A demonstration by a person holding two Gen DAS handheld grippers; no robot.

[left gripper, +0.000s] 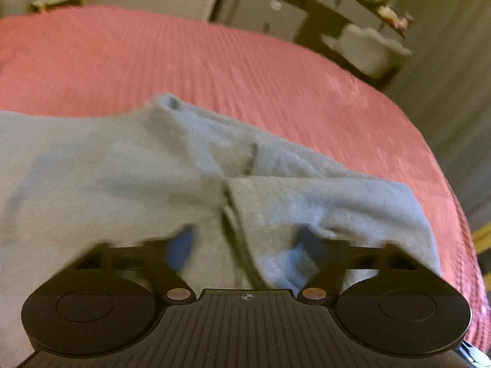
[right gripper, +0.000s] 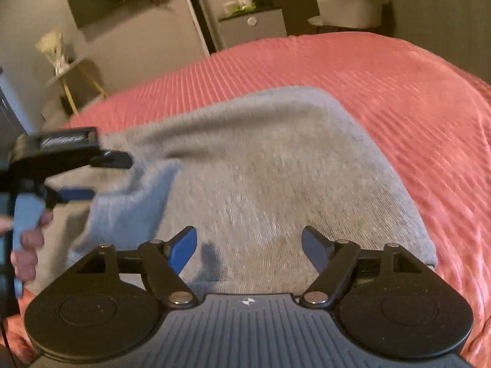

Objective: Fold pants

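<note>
1. We see grey pants [right gripper: 260,184] lying on a bed with a ribbed pink bedspread [right gripper: 399,92]; they are bunched and partly folded, with one rounded fold toward the far side in the right wrist view.
2. In the left wrist view, the same pants [left gripper: 122,168] spread across the near half of the bedspread [left gripper: 214,61], with a seam or fold edge running down the middle toward the camera.
3. Our right gripper [right gripper: 248,245] hangs over the grey cloth with its blue-padded jaws spread wide; nothing sits between the pads, so it is released.
4. Our left gripper [left gripper: 245,242] points down at the pants near the seam. Its jaws stand apart over the cloth, and the picture is blurred there, so we cannot tell whether the pads press on any fabric.
5. The right wrist view also catches the left gripper [right gripper: 104,174] from the side, at the left edge of the pants, with a blue pad just at the cloth; whether it pinches the edge we cannot tell.
6. A hand [right gripper: 27,245] grips that tool's blue handle at the far left of the view.
7. Beyond the bed stand a white chair [right gripper: 353,6] and a pale cabinet [right gripper: 251,27] against the wall.
</note>
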